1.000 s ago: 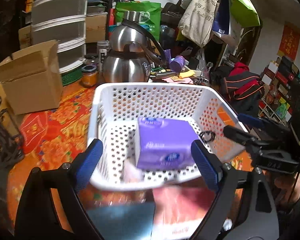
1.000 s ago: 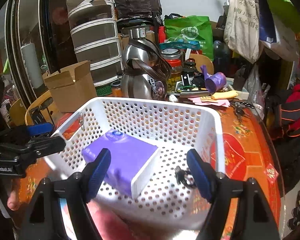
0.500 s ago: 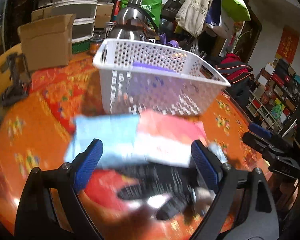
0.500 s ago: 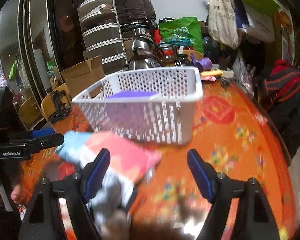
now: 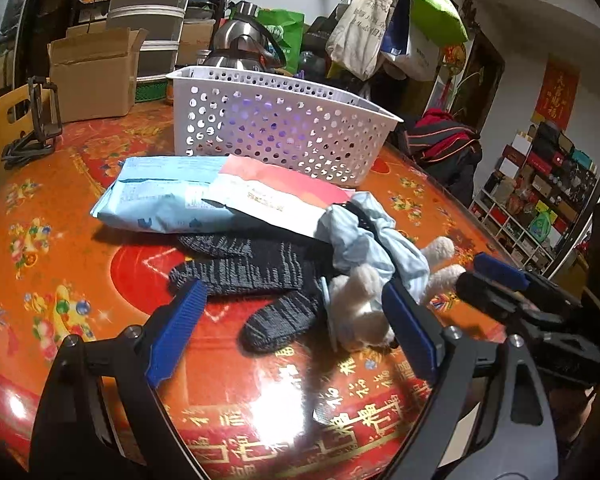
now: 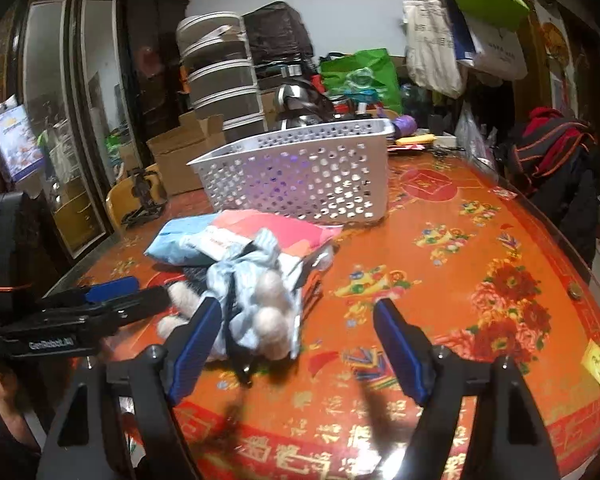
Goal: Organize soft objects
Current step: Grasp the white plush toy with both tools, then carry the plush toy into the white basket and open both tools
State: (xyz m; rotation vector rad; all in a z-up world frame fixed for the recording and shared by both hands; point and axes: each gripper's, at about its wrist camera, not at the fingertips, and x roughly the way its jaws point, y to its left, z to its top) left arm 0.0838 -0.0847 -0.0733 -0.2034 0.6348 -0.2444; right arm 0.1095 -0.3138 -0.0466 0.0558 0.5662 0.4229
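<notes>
While one purple pack (image 5: pixel 256 114) sits in the white basket (image 5: pixel 276 136), both grippers — left (image 5: pixel 296 328), right (image 6: pixel 296 344) — gape empty, and the socks (image 5: pixel 256 268), toy (image 5: pixel 364 296) and two packs (image 5: pixel 168 200) wait mid-surface (image 5: pixel 60 272).

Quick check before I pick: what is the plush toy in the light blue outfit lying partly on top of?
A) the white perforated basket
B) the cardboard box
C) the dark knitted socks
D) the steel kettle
C: in the left wrist view the plush toy lies on the table, overlapping the dark knitted socks, well in front of the white perforated basket; neither open hand-held gripper holds it.
</notes>
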